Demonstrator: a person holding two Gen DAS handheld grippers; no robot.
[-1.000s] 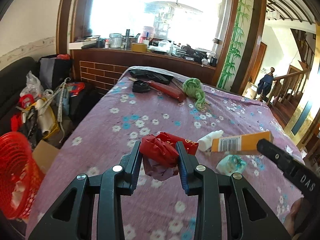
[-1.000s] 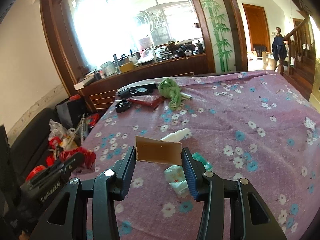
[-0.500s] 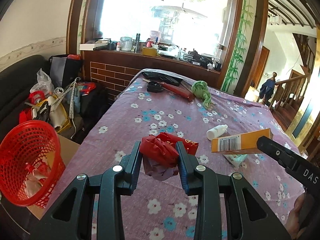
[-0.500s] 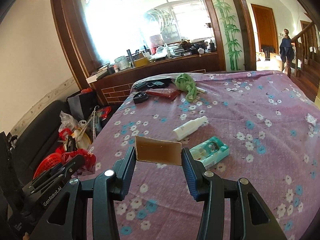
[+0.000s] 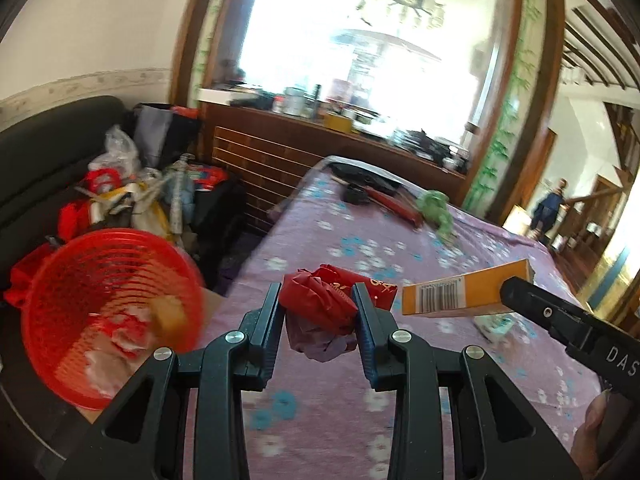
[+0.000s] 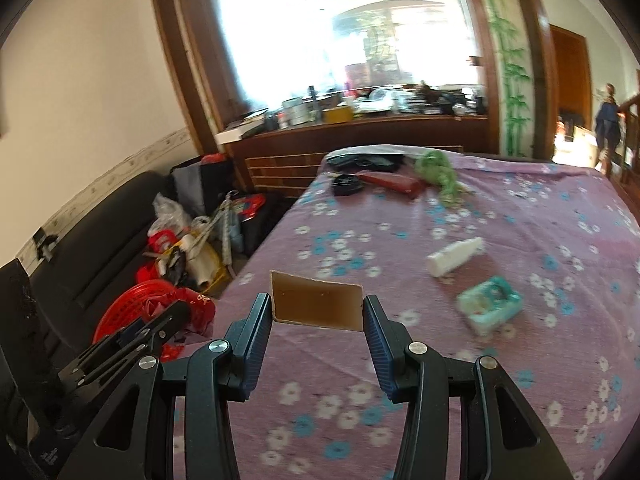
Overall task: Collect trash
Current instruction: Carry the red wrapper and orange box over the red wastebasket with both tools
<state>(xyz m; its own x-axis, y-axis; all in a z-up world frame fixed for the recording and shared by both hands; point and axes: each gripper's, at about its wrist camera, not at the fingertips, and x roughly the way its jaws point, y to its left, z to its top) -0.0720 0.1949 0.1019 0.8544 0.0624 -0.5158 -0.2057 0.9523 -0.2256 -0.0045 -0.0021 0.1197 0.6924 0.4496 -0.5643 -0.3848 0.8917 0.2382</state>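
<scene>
My left gripper (image 5: 318, 312) is shut on a crumpled red wrapper (image 5: 320, 300) with purple scrap hanging under it, above the left edge of the purple flowered table (image 5: 400, 248). Lower left of it stands a red mesh basket (image 5: 100, 312) holding paper trash. My right gripper (image 6: 318, 316) is shut on an orange cardboard box (image 6: 316, 306), seen end-on here and as a barcoded box (image 5: 460, 294) in the left wrist view. The left gripper (image 6: 168, 320) with the red wrapper shows at the lower left of the right wrist view, by the basket (image 6: 136, 300).
On the table lie a white bottle (image 6: 456, 256), a teal packet (image 6: 490, 310), a green cloth (image 6: 438, 176), a red case (image 6: 394, 182) and black items (image 6: 360, 162). Bags and clutter (image 5: 132, 196) sit on the floor beside a dark sofa (image 5: 48, 144). A person (image 6: 608, 120) stands far right.
Both grippers have swung left toward the table's left edge, each still gripping its load. The red basket has come from the frame's edge into fuller view, nearer the left gripper.
</scene>
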